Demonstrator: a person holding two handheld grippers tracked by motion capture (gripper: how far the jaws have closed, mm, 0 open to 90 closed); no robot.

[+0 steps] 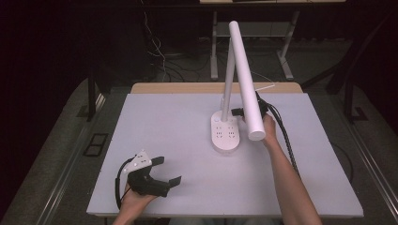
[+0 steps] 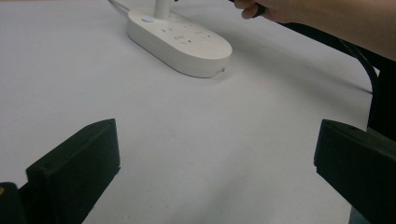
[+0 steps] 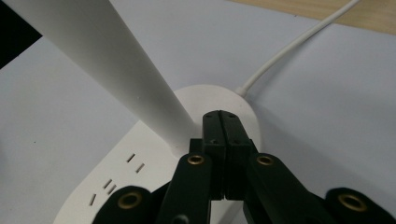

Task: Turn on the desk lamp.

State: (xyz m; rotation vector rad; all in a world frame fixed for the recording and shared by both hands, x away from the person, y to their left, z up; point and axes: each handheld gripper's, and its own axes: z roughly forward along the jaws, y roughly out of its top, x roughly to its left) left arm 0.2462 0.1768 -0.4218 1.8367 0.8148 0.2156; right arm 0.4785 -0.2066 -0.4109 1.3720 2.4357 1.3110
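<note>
Hovering—right gripper [image 3: 222,126] closed over lamp base [image 3: 154,172].

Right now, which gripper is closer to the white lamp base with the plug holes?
The right gripper. It is shut, right above the lamp base beside the pole. The left gripper is open, far off near the table's front edge.

Lamp head [image 1: 245,77] hides most of right hand-held gripper [image 1: 240,112], lamp cord [image 3: 299,44] cut off top edge
</note>
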